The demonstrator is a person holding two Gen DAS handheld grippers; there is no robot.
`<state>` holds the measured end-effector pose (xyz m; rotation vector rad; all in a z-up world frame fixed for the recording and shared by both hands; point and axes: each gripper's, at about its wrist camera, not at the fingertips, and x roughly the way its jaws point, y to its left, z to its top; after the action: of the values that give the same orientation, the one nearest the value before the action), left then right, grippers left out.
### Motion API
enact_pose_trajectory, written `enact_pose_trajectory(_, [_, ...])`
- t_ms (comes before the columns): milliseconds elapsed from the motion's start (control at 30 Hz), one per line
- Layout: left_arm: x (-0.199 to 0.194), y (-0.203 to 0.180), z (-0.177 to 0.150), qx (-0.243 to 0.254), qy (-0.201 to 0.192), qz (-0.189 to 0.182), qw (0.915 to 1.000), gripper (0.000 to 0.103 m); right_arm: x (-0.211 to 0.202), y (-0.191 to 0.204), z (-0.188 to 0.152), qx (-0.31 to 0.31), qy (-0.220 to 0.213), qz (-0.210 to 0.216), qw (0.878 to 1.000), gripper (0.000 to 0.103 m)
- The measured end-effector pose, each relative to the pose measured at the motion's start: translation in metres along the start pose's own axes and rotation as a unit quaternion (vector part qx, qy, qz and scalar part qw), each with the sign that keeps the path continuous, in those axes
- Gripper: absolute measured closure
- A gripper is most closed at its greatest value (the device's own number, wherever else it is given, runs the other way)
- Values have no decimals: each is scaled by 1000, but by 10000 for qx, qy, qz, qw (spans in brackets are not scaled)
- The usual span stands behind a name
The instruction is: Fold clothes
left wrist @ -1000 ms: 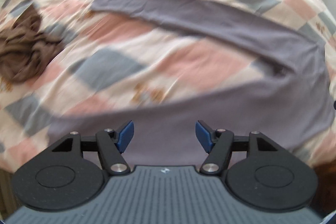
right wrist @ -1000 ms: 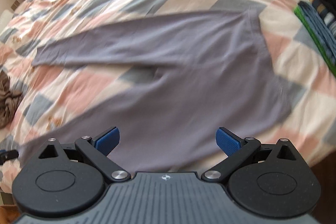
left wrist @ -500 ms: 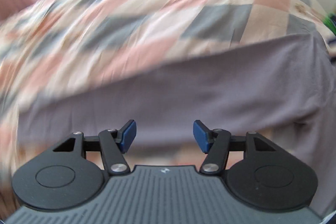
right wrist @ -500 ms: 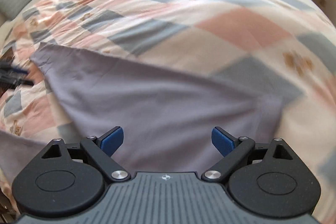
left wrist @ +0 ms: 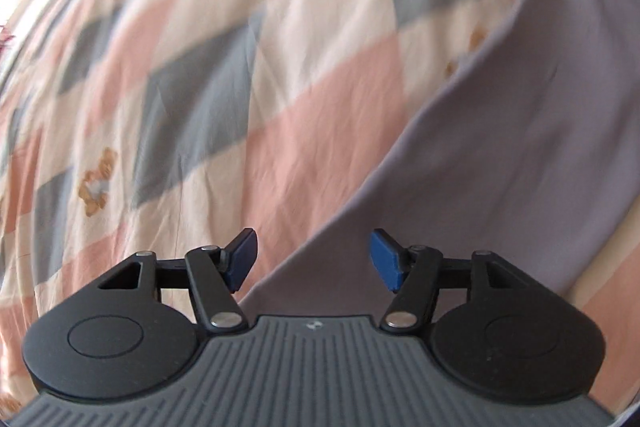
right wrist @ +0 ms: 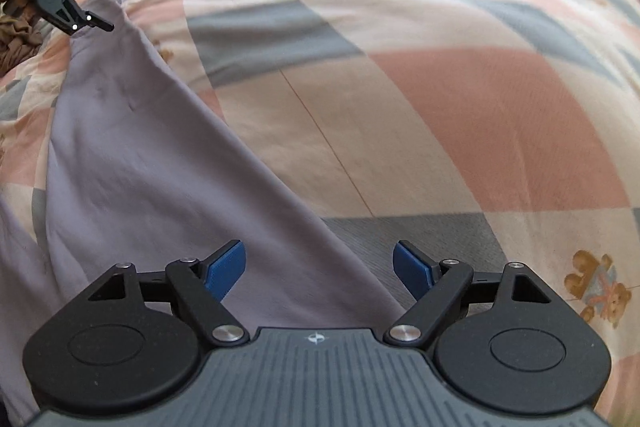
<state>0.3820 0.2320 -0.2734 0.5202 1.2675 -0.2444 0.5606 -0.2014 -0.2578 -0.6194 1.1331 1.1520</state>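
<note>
Lilac-grey garment (right wrist: 152,163) lies spread flat on checked quilt (right wrist: 460,99). Right gripper (right wrist: 320,267) over one end of garment: fingers spread, jaws just been closing, cloth edge runs below gap, pads not pressing it. Left gripper (left wrist: 314,261) over opposite end: fingers apart, cloth corner beneath gap, nothing pinched. In right wrist view left gripper (right wrist: 110,9) sits at far tip of garment. Brown crumpled cloth (right wrist: 16,31) beyond it
</note>
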Motion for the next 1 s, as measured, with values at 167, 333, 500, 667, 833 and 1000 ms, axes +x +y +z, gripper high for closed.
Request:
enact_pose_trajectory(167, [28, 7, -7, 197, 327, -271, 9989, 90, 18, -10, 2, 136, 248, 114, 9995, 35])
enact_pose_trajectory(333, [12, -14, -23, 595, 15, 371, 9975, 103, 2, 7, 2, 27, 27, -306, 9995, 101])
enact_pose_trajectory(500, [-61, -33, -66, -58, -777, 1001, 9919, 103, -51, 62, -20, -176, -649, -1282, 9895, 103])
enact_pose_trajectory(667, [-158, -86, -133, -650, -1297, 1216, 9819, 103, -117, 143, -61, -243, -1346, -2203, 9658, 103])
enact_pose_trajectory(833, [-211, -167, -189, -1154, -1278, 833, 9815, 103, -144, 223, -118, -21, -1261, -2654, 9559, 103])
enact_pose_trajectory(1000, [-192, -250, -240, -1412, -688, 206, 9874, 103, -109, 283, -183, 92, -432, -2760, 9601, 103])
